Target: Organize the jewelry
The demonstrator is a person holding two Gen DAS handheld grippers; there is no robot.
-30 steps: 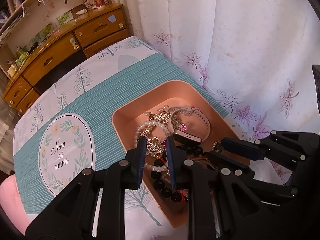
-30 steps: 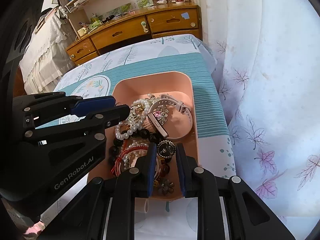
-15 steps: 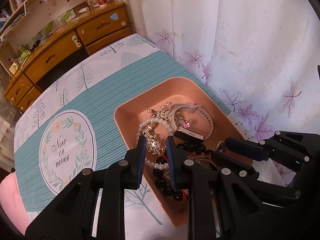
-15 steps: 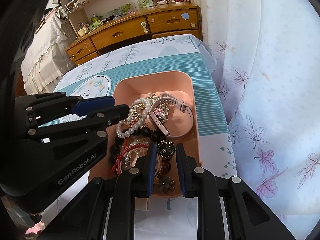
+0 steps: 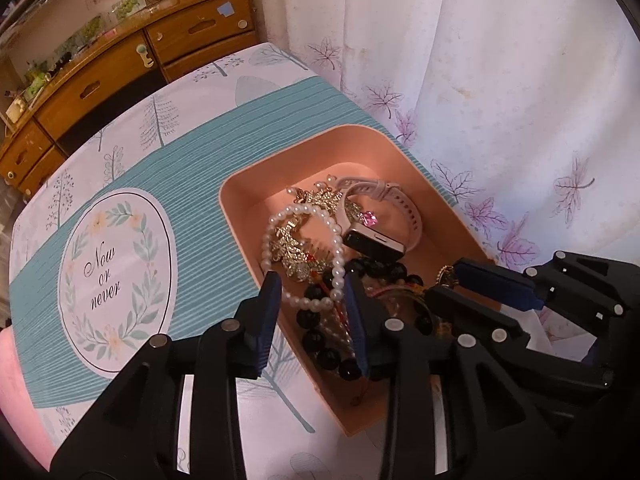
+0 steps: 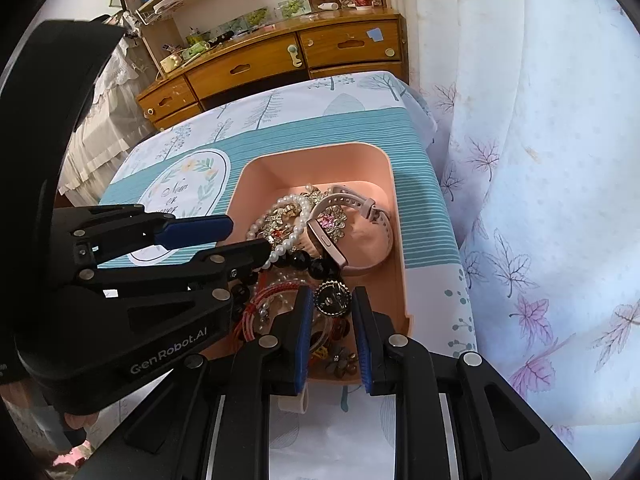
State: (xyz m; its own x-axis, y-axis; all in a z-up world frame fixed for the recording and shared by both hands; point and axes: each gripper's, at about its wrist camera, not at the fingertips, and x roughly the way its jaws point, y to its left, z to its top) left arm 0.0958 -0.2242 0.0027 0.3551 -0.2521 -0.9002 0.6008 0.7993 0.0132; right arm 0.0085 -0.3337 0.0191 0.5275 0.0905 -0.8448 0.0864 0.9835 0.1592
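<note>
I judge the sorting barely begun: every piece lies tangled in the tray (image 5: 400, 148) at the tabletop's right edge. My left gripper (image 5: 312, 300), tilted down, has just been widening its jaws around the pearls (image 5: 304, 216), gripping nothing. My right gripper (image 6: 331, 320) angles down, jaws parted, straddling a brooch (image 6: 331, 299).

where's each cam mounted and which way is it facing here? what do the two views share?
Left wrist: on the left hand-held gripper, looking steeply down at the pearl bracelet in the pink tray; its own fingers and the right hand-held gripper show.
Right wrist: on the right hand-held gripper, looking down at a round black brooch; the left hand-held gripper shows.
Shared: tray, white watch, tablecloth.
</note>
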